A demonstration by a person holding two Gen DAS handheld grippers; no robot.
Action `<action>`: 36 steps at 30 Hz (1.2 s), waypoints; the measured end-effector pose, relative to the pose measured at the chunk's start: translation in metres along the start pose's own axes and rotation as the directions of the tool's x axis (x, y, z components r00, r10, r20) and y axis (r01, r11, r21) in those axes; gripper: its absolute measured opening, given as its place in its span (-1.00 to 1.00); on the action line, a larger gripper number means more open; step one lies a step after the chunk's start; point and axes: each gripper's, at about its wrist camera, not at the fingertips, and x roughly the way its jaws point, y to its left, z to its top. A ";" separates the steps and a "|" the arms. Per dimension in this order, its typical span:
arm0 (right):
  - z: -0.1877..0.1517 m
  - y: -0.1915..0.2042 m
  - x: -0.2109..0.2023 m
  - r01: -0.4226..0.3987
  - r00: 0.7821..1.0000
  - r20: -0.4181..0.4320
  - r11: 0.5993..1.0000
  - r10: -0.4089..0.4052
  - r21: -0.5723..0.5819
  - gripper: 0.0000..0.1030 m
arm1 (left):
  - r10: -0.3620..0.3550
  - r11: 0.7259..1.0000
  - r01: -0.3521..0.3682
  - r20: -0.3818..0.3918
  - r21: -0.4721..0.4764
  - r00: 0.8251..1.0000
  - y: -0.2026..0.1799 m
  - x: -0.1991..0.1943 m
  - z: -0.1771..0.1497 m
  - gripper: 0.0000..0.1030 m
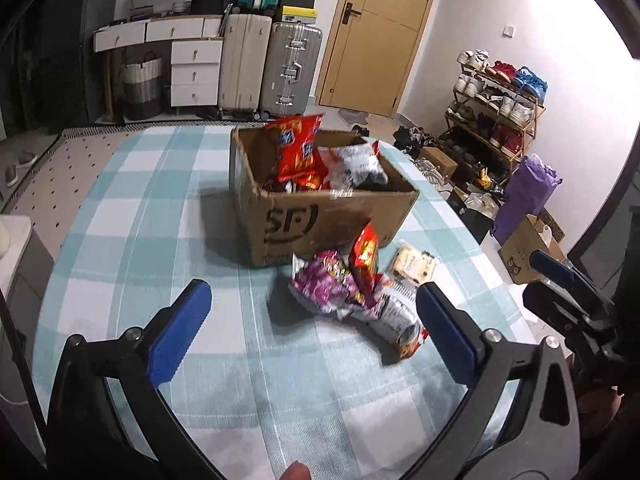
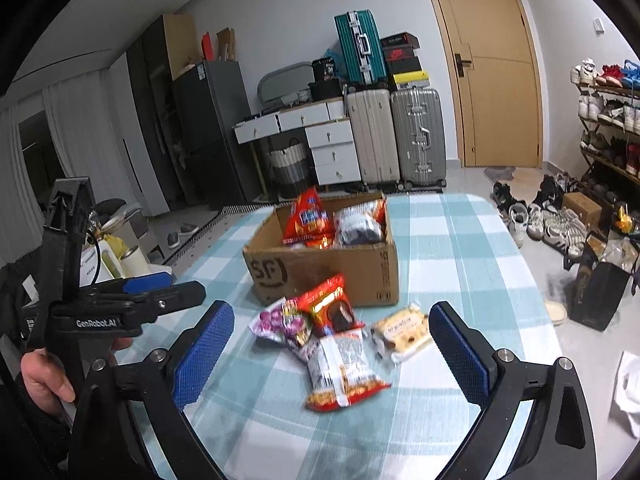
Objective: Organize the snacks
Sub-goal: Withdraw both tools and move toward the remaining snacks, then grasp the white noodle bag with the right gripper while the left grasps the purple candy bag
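A brown cardboard box [image 2: 324,268] sits open, holding upright snack bags [image 2: 308,216]. Four more packets [image 2: 336,344] lie heaped just before it.

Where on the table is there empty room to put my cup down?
Bare checked cloth lies left of the cardboard box and in the near strip between the snack pile and the open left gripper. There is also room right of the box. It is crowded just in front of the box.
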 end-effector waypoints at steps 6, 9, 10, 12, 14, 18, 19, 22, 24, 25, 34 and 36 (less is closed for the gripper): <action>-0.024 -0.009 0.019 0.007 0.998 -0.065 1.000 -0.005 0.030 0.94 | -0.005 1.000 0.005 -0.032 0.003 0.999 0.003 0.015 -0.022 0.97; -0.032 -0.013 0.032 0.007 0.995 -0.097 0.999 -0.003 0.042 0.94 | -0.008 1.000 0.008 -0.046 0.005 0.999 0.005 0.022 -0.031 0.97; -0.034 -0.013 0.037 0.005 0.994 -0.106 0.999 0.000 0.046 0.94 | -0.005 1.000 0.005 -0.049 0.004 0.999 0.006 0.024 -0.034 0.97; -0.039 -0.015 0.047 0.000 0.991 -0.130 0.999 0.006 0.049 0.94 | -0.004 1.000 0.004 -0.054 -0.001 0.999 0.008 0.028 -0.037 0.97; -0.043 -0.016 0.059 -0.001 0.987 -0.158 0.999 0.009 0.049 0.94 | 0.000 1.000 -0.001 -0.061 -0.004 0.998 0.011 0.034 -0.040 0.97; -0.049 -0.017 0.085 -0.011 0.978 -0.210 0.999 0.020 0.047 0.94 | -0.004 1.000 0.002 -0.079 -0.024 0.997 0.016 0.039 -0.045 0.97; -0.051 -0.017 0.091 -0.016 0.975 -0.222 0.999 0.026 0.049 0.94 | -0.003 1.000 0.001 -0.084 -0.029 0.996 0.018 0.041 -0.046 0.97; -0.053 -0.019 0.111 -0.029 0.963 -0.266 0.998 0.041 0.049 0.94 | -0.004 0.999 0.000 -0.097 -0.039 0.995 0.023 0.046 -0.050 0.97; -0.054 -0.020 0.125 -0.047 0.953 -0.297 0.998 0.058 0.046 0.94 | -0.003 0.999 -0.001 -0.103 -0.045 0.995 0.027 0.048 -0.052 0.97; -0.053 -0.020 0.130 -0.048 0.950 -0.306 0.998 0.059 0.043 0.94 | -0.005 0.999 0.000 -0.107 -0.051 0.994 0.029 0.049 -0.052 0.97; -0.051 -0.015 0.161 -0.052 0.930 -0.364 0.999 0.054 0.016 0.83 | -0.008 0.996 -0.003 -0.132 -0.086 0.991 0.044 0.056 -0.059 0.97; -0.050 -0.015 0.169 -0.052 0.922 -0.383 0.998 0.055 0.018 0.46 | -0.012 0.995 -0.001 -0.137 -0.095 0.991 0.047 0.056 -0.060 0.97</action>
